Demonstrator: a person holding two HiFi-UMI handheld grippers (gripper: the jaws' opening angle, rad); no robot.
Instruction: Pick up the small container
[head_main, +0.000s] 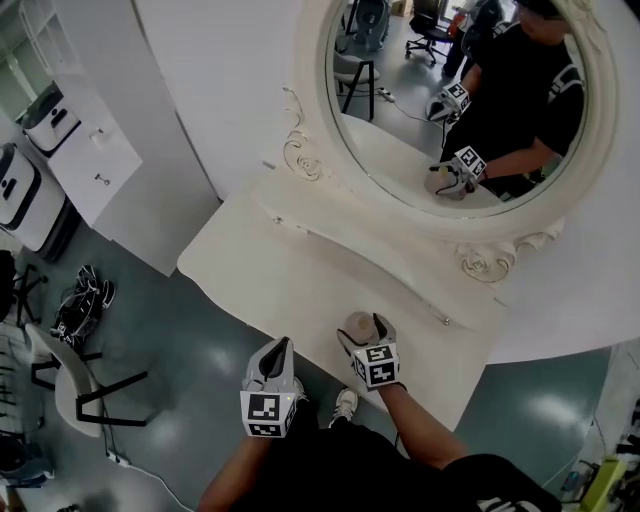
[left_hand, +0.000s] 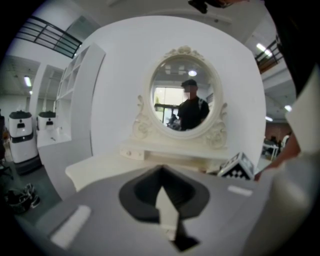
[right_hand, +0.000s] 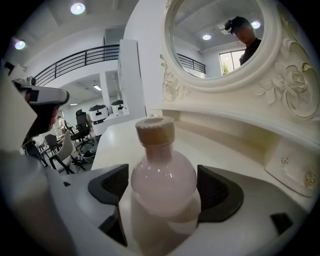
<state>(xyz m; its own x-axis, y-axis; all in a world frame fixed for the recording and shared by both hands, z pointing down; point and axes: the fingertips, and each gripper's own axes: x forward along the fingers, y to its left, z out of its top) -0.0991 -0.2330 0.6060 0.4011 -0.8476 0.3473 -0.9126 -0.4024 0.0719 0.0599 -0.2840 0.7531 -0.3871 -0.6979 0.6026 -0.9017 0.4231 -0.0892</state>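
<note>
The small container (head_main: 358, 322) is a round pale-pink bottle with a tan cap, standing upright near the front edge of the white dressing table (head_main: 260, 250). My right gripper (head_main: 366, 331) reaches around it from the front. In the right gripper view the bottle (right_hand: 163, 172) fills the space between the dark pads (right_hand: 107, 185), with a thin gap on each side, so the right gripper (right_hand: 164, 194) is open. My left gripper (head_main: 283, 348) hangs off the table's front edge to the left, with its jaws shut to a point and nothing held; the left gripper view shows the left gripper (left_hand: 161, 171) the same way.
An oval mirror (head_main: 400, 130) in an ornate white frame rises behind the table over a low drawer shelf (head_main: 400, 290). On the floor at left are a white chair (head_main: 70, 380), a dark bag (head_main: 80, 300) and white machines (head_main: 20, 190). The person's shoe (head_main: 343, 403) is below the table edge.
</note>
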